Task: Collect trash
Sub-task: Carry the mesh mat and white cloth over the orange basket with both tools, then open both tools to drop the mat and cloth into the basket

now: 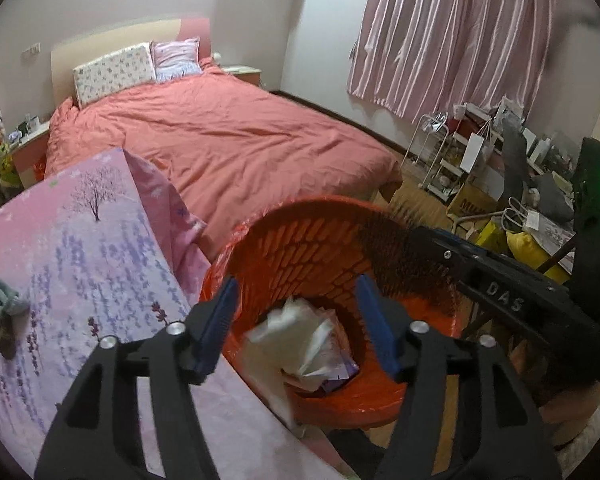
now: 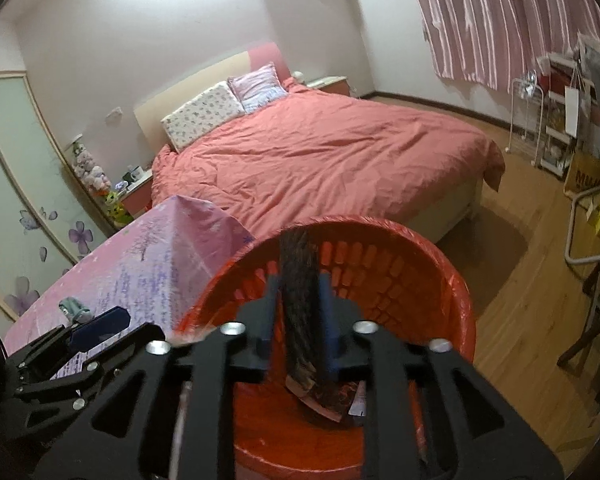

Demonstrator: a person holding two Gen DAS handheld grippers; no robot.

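Observation:
An orange plastic waste bin [image 1: 320, 240] with a red liner stands beside a table with a pink lavender-print cloth [image 1: 80, 248]; the bin also shows in the right wrist view [image 2: 420, 264]. White crumpled wrappers [image 1: 300, 340] lie in it. My left gripper [image 1: 300, 312] is open and empty above the bin's near rim. My right gripper [image 2: 300, 292] is shut on a dark brown patterned wrapper [image 2: 300, 320] and holds it over the bin's mouth. The wrapper also shows in the left wrist view [image 1: 404, 260].
A small grey-green object [image 1: 4, 296] lies on the tablecloth at the left. A bed with a coral duvet [image 1: 228, 136] fills the room behind. Shelves, bags and boxes [image 1: 500, 184] crowd the right under pink curtains. The floor [image 2: 520, 280] is wood.

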